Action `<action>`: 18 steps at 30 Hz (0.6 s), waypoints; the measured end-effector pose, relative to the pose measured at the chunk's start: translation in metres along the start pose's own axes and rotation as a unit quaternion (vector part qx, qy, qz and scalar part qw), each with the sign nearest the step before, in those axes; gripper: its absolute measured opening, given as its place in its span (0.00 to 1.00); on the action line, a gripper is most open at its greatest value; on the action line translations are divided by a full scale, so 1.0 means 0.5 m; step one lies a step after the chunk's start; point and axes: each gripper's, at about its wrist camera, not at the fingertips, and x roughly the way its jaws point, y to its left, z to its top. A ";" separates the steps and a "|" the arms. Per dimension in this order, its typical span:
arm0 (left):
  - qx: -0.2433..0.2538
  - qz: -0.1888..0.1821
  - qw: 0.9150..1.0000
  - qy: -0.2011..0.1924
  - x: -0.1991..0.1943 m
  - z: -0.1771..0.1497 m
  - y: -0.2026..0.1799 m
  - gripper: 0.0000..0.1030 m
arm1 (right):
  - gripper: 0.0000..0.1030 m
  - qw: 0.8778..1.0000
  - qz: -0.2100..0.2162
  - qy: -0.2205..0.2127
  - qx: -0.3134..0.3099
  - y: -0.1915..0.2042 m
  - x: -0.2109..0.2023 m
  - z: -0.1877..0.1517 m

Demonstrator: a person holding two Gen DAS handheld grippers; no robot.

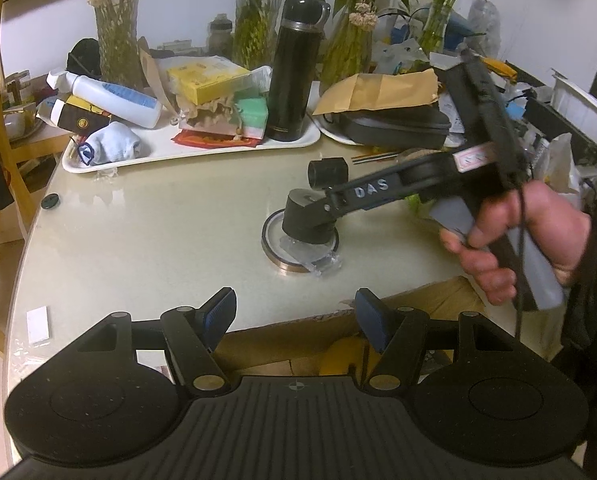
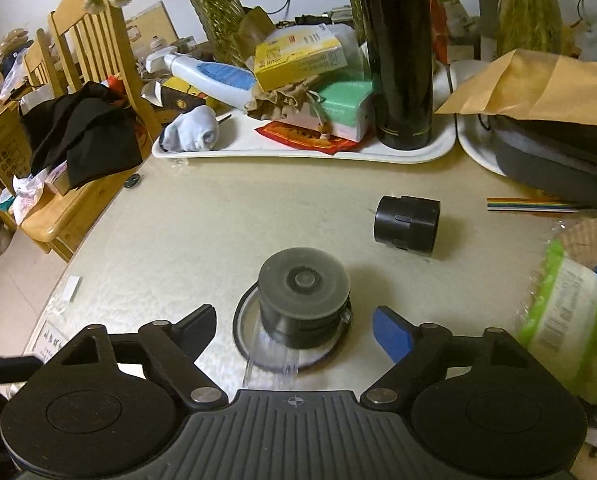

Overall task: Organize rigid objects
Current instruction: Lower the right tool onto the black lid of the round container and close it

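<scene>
A dark grey round canister [image 2: 303, 300] stands on a roll of tape with a clear plastic piece [image 2: 272, 360] on the pale table. My right gripper [image 2: 294, 332] is open, its jaws on either side of the canister, apart from it. In the left wrist view the canister [image 1: 304, 216] sits under the right gripper's arm. A black cylinder [image 2: 407, 224] lies on its side behind it, also in the left wrist view [image 1: 327, 173]. My left gripper [image 1: 294, 316] is open and empty over the table's near edge.
A white tray [image 2: 290, 152] at the back holds a tall black flask [image 2: 398, 52], boxes, a white bottle [image 2: 210, 76] and a sock. A black case [image 2: 558, 160] under a brown envelope lies right. A green packet [image 2: 570, 328] is near right. A wooden chair [image 2: 94, 80] stands left.
</scene>
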 end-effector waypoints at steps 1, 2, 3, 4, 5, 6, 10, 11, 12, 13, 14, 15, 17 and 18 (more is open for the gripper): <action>0.000 0.001 1.000 0.001 0.001 0.000 0.001 0.63 | 0.80 1.000 0.001 0.003 0.001 -0.002 0.008 0.003; 0.000 0.002 1.000 0.001 0.002 0.000 0.003 0.63 | 0.79 1.000 0.003 0.006 0.002 -0.004 0.016 0.007; 0.000 0.004 1.000 0.002 0.004 0.000 0.004 0.63 | 0.77 1.000 0.005 0.007 0.001 -0.004 0.022 0.010; -0.001 0.005 1.000 0.003 0.005 0.001 0.006 0.63 | 0.76 1.000 0.006 0.008 0.000 -0.004 0.028 0.014; -0.001 0.006 1.000 0.004 0.006 0.002 0.008 0.63 | 0.76 1.000 0.006 0.010 -0.002 -0.004 0.035 0.017; -0.002 0.007 1.000 0.004 0.007 0.003 0.010 0.63 | 0.74 1.000 0.006 0.012 -0.004 -0.003 0.041 0.020; -0.004 0.013 1.000 0.004 0.009 0.007 0.016 0.63 | 0.62 1.000 0.004 0.025 -0.002 -0.006 0.066 0.028; -0.004 0.014 1.000 0.004 0.009 0.008 0.017 0.63 | 0.60 1.000 0.001 0.026 0.000 -0.007 0.069 0.028; -0.003 0.016 1.000 0.005 0.010 0.008 0.017 0.63 | 0.60 1.000 0.002 0.027 0.002 -0.009 0.070 0.029; -0.003 0.017 1.000 0.006 0.011 0.009 0.018 0.63 | 0.59 1.000 0.002 0.028 0.003 -0.010 0.070 0.029; -0.002 0.018 1.000 0.007 0.012 0.009 0.018 0.63 | 0.59 1.000 0.001 0.028 0.003 -0.010 0.069 0.028; -0.002 0.020 1.000 0.009 0.014 0.009 0.017 0.63 | 0.59 1.000 -0.001 0.029 0.002 -0.008 0.068 0.026; 0.000 0.022 1.000 0.012 0.017 0.009 0.017 0.63 | 0.59 1.000 -0.002 0.029 0.000 -0.007 0.066 0.025; 0.000 0.023 1.000 0.013 0.018 0.009 0.016 0.63 | 0.59 1.000 -0.002 0.028 0.001 -0.007 0.064 0.024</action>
